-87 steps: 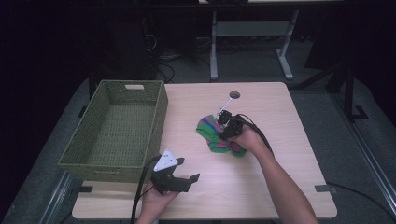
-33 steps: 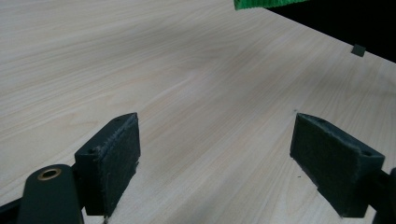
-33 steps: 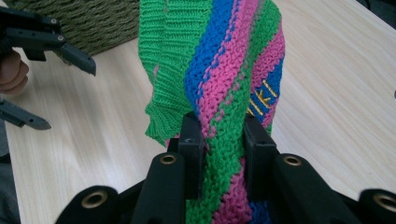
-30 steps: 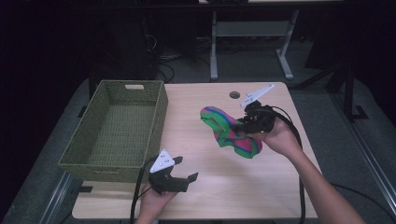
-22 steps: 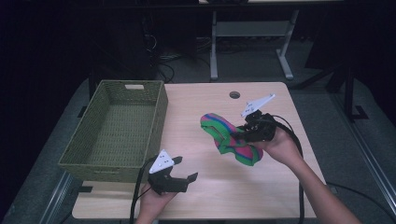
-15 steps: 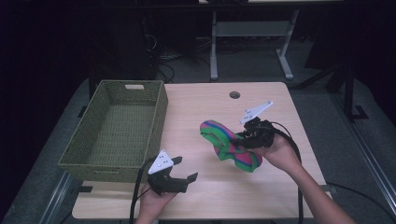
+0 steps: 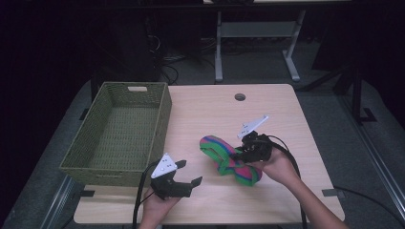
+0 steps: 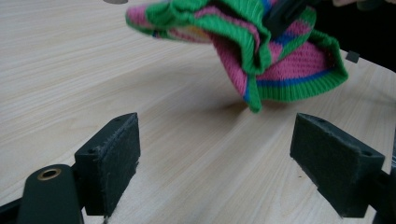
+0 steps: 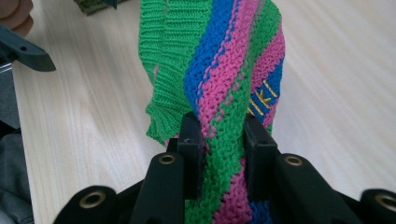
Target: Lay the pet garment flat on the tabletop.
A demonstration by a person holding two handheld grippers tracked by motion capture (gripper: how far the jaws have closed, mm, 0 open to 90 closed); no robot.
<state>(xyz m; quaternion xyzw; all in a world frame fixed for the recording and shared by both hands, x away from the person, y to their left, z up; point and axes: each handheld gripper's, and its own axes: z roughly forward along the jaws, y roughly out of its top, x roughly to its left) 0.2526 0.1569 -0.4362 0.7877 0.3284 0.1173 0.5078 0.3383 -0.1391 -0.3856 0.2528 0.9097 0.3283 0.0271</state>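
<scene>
Sock (image 9: 224, 93): soft, light, floppy knit; right tool (image 9: 223, 140) pinches mid-fabric, left tool (image 8: 215, 163) wide and empty; grab the cuff.

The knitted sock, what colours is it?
Green, pink and blue stripes on the sock, best in the right gripper view.

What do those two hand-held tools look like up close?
The left gripper and right gripper are black, each topped by a grey three-cornered plate and trailing a black cable. Their jaws end in dark blocky pads, with brass-ringed holes behind. The forearms are bare.
</scene>
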